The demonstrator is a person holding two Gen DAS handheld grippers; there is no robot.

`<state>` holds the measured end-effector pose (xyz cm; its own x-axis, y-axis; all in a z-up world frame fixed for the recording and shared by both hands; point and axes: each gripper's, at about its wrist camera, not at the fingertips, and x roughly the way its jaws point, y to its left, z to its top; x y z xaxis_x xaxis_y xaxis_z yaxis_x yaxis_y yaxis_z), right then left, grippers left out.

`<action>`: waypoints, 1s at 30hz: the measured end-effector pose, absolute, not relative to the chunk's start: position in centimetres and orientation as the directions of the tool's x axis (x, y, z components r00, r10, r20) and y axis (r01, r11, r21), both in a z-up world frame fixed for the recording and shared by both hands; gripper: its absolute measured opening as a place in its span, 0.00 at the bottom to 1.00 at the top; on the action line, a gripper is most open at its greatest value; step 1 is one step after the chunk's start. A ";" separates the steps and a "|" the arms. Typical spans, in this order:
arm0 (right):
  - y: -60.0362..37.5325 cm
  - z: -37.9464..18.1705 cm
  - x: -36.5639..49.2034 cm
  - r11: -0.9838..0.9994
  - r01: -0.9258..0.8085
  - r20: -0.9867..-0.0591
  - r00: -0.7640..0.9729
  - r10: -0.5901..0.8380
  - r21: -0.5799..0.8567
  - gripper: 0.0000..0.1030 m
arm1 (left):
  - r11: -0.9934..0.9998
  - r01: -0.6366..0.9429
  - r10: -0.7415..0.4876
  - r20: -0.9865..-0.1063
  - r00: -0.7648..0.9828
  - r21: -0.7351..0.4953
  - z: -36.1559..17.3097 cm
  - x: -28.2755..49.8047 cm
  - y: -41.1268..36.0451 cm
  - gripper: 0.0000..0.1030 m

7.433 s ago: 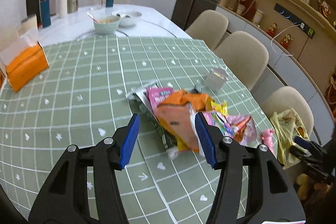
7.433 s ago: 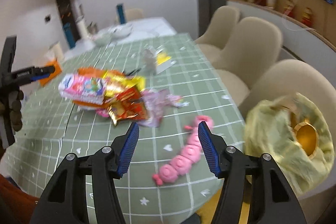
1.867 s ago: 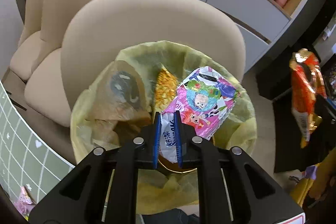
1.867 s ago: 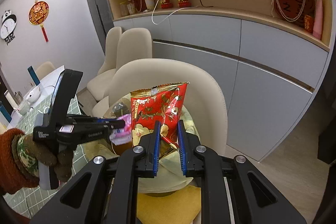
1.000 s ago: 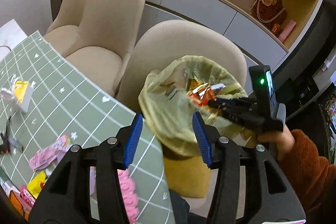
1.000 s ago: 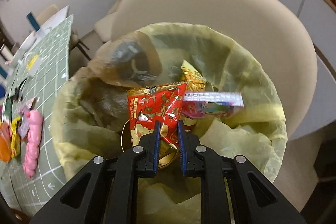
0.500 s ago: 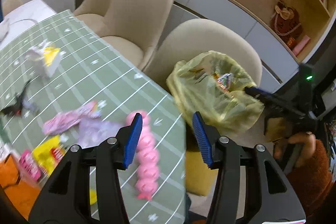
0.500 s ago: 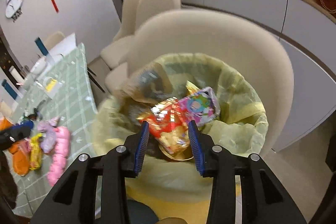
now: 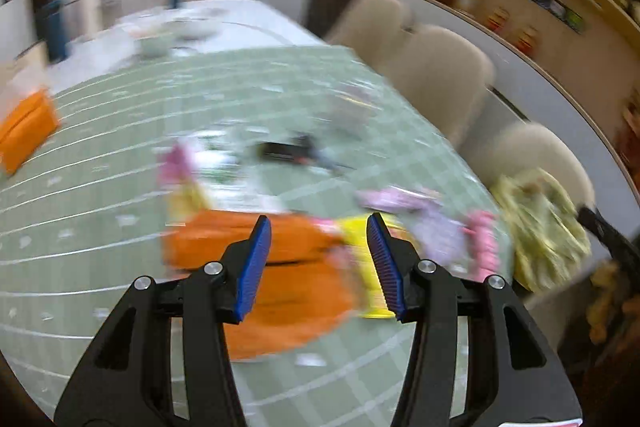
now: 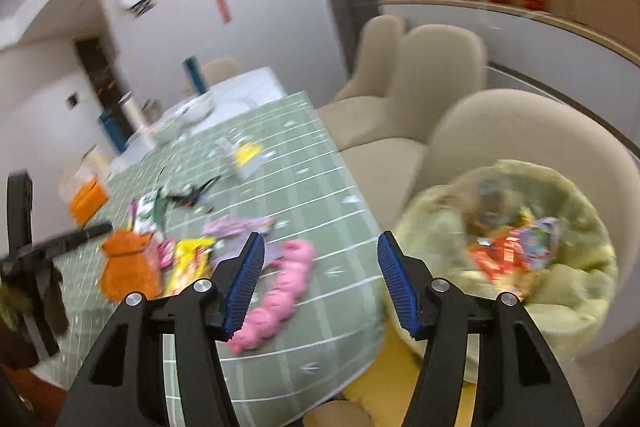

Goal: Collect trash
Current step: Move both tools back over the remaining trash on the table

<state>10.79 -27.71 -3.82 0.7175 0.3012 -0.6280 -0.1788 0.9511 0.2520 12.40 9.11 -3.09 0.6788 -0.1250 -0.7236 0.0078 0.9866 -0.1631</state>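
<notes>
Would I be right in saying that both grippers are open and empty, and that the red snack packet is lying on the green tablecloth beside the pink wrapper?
Not quite. The red snack packet lies inside the yellow trash bag, not on the green tablecloth, as the right wrist view shows. The rest holds: the left gripper and right gripper are open and empty, the right's jaws having just been opening.

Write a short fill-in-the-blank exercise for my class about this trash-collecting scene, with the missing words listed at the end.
1. The red snack wrapper lies inside the yellow ____.
2. The pink caterpillar-shaped piece lies on the ____ checked tablecloth.
3. The right gripper has its jaws ____, with nothing between them.
4. Seen from the left gripper, the big wrapper nearest its fingers is ____ in colour.

Missing words: bag; green; open; orange
</notes>
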 end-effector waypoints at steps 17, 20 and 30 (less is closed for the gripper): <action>-19.6 -6.8 11.7 0.938 -0.277 -0.724 0.601 0.340 0.210 0.54 | 0.956 -0.087 -0.206 -0.851 0.483 -0.281 -12.5 14.5 16.5 0.45; -17.0 -7.6 12.4 0.922 -0.334 -0.744 0.561 0.363 0.197 0.54 | 0.944 -0.048 -0.272 -0.852 0.447 -0.327 -12.6 14.0 15.2 0.41; -10.1 -12.3 16.5 0.892 -0.434 -0.798 0.490 0.350 0.125 0.53 | 0.956 0.092 -0.287 -0.829 0.480 -0.277 -9.6 11.9 13.6 0.42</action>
